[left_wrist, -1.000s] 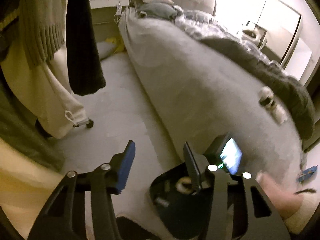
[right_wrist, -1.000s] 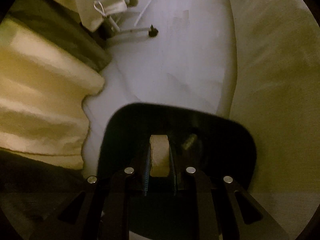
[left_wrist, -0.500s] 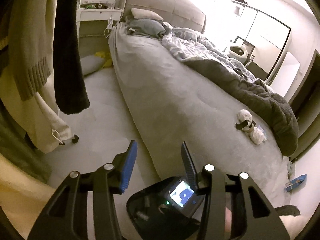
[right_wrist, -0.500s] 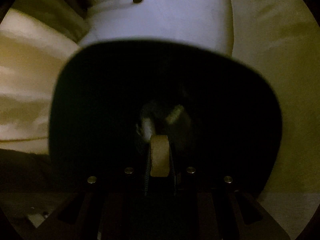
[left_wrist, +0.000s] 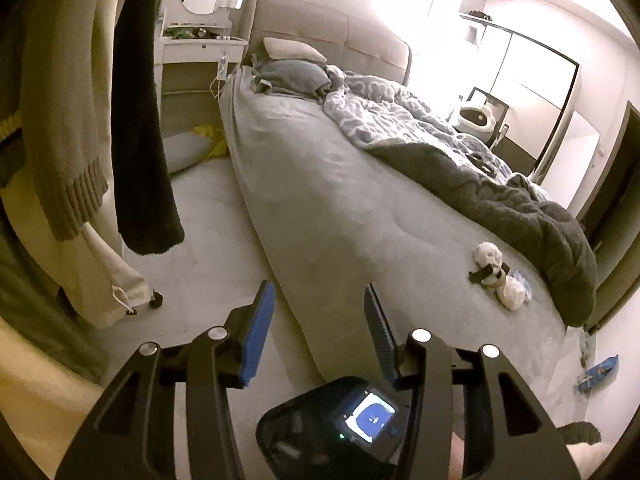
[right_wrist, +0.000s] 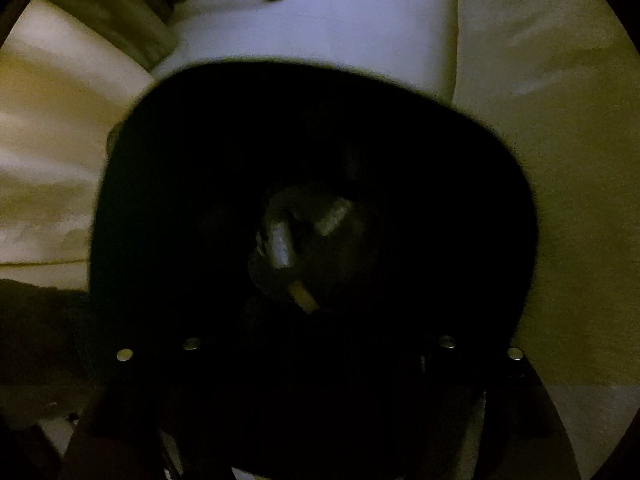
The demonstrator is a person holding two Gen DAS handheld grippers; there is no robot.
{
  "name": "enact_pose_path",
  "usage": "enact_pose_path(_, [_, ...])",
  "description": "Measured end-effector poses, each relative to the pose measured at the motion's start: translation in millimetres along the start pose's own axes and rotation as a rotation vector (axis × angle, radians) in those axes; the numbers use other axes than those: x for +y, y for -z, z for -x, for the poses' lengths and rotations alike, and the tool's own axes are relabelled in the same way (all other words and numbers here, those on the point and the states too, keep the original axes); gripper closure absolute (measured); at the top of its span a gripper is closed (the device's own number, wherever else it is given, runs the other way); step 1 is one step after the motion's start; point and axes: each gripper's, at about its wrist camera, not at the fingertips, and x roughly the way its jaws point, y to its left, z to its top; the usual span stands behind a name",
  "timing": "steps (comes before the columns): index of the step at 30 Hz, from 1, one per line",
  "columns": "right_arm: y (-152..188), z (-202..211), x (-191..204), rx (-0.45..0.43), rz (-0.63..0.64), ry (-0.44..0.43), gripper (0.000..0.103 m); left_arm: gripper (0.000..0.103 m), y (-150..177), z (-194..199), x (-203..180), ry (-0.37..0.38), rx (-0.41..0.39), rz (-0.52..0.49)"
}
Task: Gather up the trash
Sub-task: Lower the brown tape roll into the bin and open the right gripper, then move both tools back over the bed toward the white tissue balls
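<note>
Your right gripper (right_wrist: 316, 360) is opening, jaws empty, over the black bin (right_wrist: 168, 160); the cardboard scrap (right_wrist: 303, 298) is lying inside, just ahead. Your left gripper (left_wrist: 318, 316) is hanging half-open, holding nothing.

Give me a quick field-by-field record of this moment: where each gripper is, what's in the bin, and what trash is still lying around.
left gripper: open, nothing between its fingers, aimed along the bed
right gripper: jaws opening, pointing down into the black bin, nothing gripped
bin contents: pale tan piece lying loose among other scraps, too dark to identify
trash left on bed: crumpled white wads near the dark blanket
trash left on floor: blue wrapper by the bed's foot
</note>
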Motion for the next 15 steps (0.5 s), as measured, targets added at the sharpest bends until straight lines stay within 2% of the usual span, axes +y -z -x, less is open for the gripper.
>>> enact_pose_path(3, [0,18,-7,-0.065,-0.007,-0.036,0.030,0.049,-4,-4,-6,-0.010,-0.007,-0.007])
enact_pose_path(7, [4,45,-18,-0.148,-0.029,-0.093,0.029,0.046,-10,-11,-21,-0.015,-0.013,-0.023])
enact_pose_path(15, [16,116,-40,-0.342,-0.047,-0.126,0.022,0.037,-15,-26,-53,-0.011,-0.028,-0.087])
